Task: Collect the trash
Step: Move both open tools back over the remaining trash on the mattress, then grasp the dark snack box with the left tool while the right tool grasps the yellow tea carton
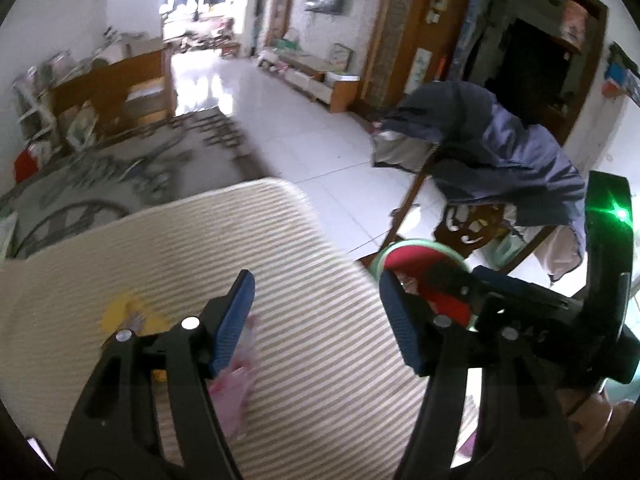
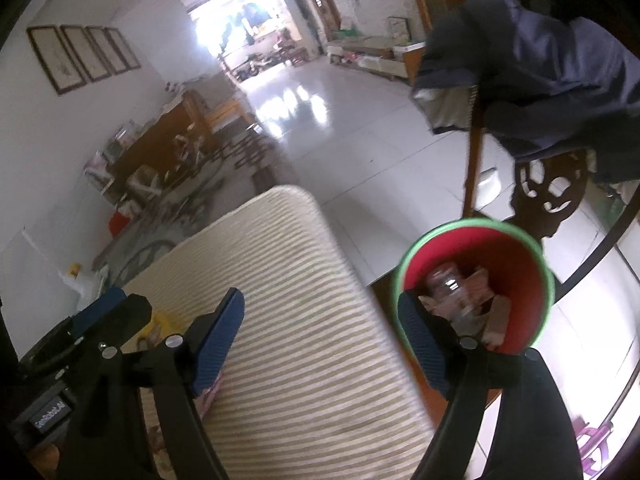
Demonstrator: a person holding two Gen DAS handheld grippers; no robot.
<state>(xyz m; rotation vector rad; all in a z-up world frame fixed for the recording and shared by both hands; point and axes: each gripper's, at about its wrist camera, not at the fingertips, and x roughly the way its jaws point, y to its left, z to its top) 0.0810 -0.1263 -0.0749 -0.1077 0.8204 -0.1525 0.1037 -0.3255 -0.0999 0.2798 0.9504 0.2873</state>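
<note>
Hovering above a striped cloth (image 1: 248, 280), both tools released, nothing between the pads.

Left gripper (image 1: 316, 320) spread wide over pink wrapper (image 1: 236, 384) and yellow wrapper (image 1: 128, 316) lying on the cloth. Right gripper (image 2: 320, 344) also spread, empty, near the green-rimmed red bin (image 2: 516, 264) on the floor beside the table, already holding a plastic bottle (image 2: 448, 284) and crumpled paper.

both wrist views look steeply down, sharing the striped table (image 1: 304, 320) and bin (image 2: 520, 256).
</note>
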